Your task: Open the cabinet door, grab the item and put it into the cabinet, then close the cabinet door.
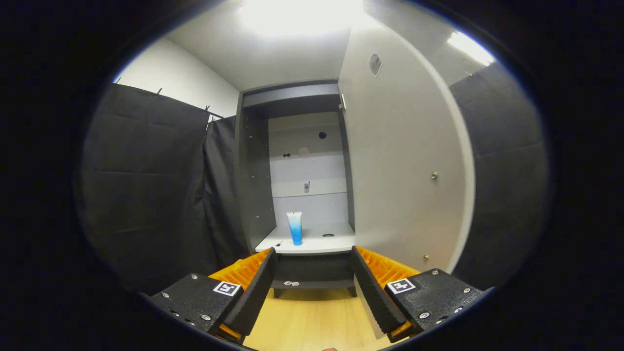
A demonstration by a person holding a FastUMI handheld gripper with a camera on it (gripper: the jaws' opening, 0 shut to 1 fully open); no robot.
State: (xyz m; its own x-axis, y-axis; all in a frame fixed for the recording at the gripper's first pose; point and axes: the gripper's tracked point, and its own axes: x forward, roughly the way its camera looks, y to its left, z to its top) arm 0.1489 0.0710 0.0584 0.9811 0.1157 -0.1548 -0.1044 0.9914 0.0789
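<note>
The tube (294,227) fades from white at the top to blue below; it stands on a white shelf (312,243) (cabinet (253,185) sides dark grey), door (404,175) pale grey, floor (312,317) light wood

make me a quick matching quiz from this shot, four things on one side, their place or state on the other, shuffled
Things:
1. cabinet door
2. blue tube
3. hand-held gripper
4. wooden floor

Place or state:
A. open, nothing between its fingers
B. standing upright on the cabinet shelf
C. swung open to the right
D. under the cabinet, below the fingers

Pairs: 1-C, 2-B, 3-A, 4-D
</note>
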